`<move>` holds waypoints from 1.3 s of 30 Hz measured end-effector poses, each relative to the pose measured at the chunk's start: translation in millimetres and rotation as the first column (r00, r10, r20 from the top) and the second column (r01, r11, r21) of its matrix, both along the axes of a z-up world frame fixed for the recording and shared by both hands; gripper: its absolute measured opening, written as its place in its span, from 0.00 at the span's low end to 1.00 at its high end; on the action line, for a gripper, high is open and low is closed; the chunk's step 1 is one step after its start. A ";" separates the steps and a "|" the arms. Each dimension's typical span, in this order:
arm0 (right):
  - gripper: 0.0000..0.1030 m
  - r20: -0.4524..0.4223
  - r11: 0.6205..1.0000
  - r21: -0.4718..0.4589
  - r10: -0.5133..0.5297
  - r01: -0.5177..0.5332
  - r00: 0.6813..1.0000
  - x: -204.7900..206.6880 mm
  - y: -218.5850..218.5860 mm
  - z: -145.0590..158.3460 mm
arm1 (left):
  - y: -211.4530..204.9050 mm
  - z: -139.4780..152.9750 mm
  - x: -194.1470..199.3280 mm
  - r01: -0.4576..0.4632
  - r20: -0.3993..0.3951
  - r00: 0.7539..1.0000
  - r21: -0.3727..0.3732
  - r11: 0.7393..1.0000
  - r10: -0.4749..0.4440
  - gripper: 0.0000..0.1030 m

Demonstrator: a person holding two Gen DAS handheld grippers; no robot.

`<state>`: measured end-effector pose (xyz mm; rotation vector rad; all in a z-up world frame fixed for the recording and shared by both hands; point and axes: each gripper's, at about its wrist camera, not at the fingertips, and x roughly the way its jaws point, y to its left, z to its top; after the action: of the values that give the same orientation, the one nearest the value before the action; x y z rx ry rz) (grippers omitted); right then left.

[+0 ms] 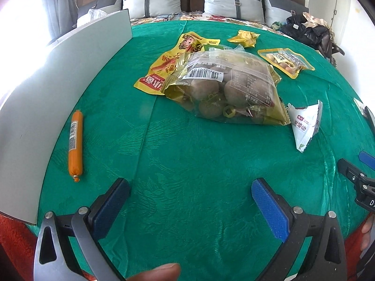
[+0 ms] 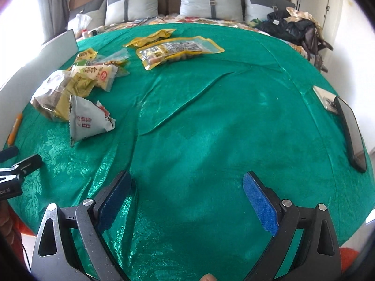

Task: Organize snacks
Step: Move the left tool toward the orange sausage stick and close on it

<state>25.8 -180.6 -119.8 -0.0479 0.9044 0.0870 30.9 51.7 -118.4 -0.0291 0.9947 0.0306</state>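
Left wrist cam: left gripper (image 1: 190,195) wide open, nothing between the pads, hovering low over the green cloth (image 1: 187,159). Straight ahead of it sits the clear bag of round brown snacks (image 1: 225,89), lying partly on a yellow-red pouch (image 1: 164,70). Orange sausage stick (image 1: 75,144) is off to its left, close beside the grey board (image 1: 58,89) that stands along that edge. White triangular packet (image 1: 305,125) lies ahead-right; a yellow window pouch (image 1: 284,62) and a crumpled yellow wrapper (image 1: 245,38) are farther ahead-right.

Right wrist cam: right gripper (image 2: 187,194) also wide open and empty, over bare cloth. Every snack is ahead-left of it, incl. the white packet (image 2: 90,120) and the window pouch (image 2: 178,51). A dark phone-like slab (image 2: 351,133) lies to its right near the cloth edge, w/ a small pale item I can't identify just beyond it.

Risks, as I judge them:
- Clear bag is loose and crinkly; a pinch on film alone could slip or spill if the top is unsealed (can't tell).
- Bags overlap, so lifting one may drag its neighbour.
- Sausage stick is round and could roll toward the board when nudged.
- Cloth is shiny, wrinkled, soft underneath; a low pad could snag a fold and pull items along.
- Grippers are close side by side, so both reaching for the pile could clash.

Room: bedroom, cloth spread on a bed, grey pillows (image 2: 131,4) and headboard at the far end, dark clothes (image 2: 288,27) heaped far right, bright window on the left.
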 end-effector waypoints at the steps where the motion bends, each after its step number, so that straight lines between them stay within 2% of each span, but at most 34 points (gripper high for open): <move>1: 0.95 0.002 1.000 0.004 -0.001 0.001 1.000 -0.5 -0.1 -0.3 | 0.2 -0.2 0.6 0.002 -0.001 1.000 0.000 1.000 -0.002 1.00; 22: 0.96 0.050 0.999 0.024 -0.031 0.030 0.998 2.1 3.0 -0.7 | -0.3 -2.5 -3.0 0.030 0.003 1.000 -0.003 1.000 -0.030 1.00; 27: 0.96 0.056 0.999 0.024 -0.031 0.030 0.998 1.3 2.5 -1.1 | 1.2 -0.7 -2.9 0.052 -0.049 0.997 -0.011 0.999 -0.053 1.00; 29: 0.96 0.058 0.999 0.024 -0.031 0.030 0.998 1.5 2.6 -1.0 | 6.7 6.2 -3.3 0.032 -0.040 0.999 0.000 0.999 -0.032 1.00; 32: 0.96 0.059 0.999 0.023 -0.031 0.030 0.998 0.3 2.1 -0.9 | 29.7 30.0 -2.2 -0.047 0.042 0.998 0.023 0.999 0.046 1.00; 34: 0.96 0.059 0.999 0.023 -0.031 0.030 0.998 0.3 2.1 -1.0 | 52.7 42.7 2.8 -0.122 0.071 0.990 -0.005 0.992 0.122 1.00; 37: 0.96 0.058 0.999 0.023 -0.032 0.030 0.998 0.4 2.1 -0.9 | 83.5 40.1 13.5 -0.210 0.024 0.977 -0.070 0.975 0.212 1.00; 39: 0.96 0.058 0.999 0.022 -0.032 0.030 0.998 0.0 2.1 -0.9 | 94.3 31.3 19.1 -0.240 -0.010 0.971 -0.082 0.967 0.240 0.99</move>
<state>25.8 -178.5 -120.7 -0.0163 0.8456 0.0661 50.0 146.0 -87.0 -0.2262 0.9879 0.2118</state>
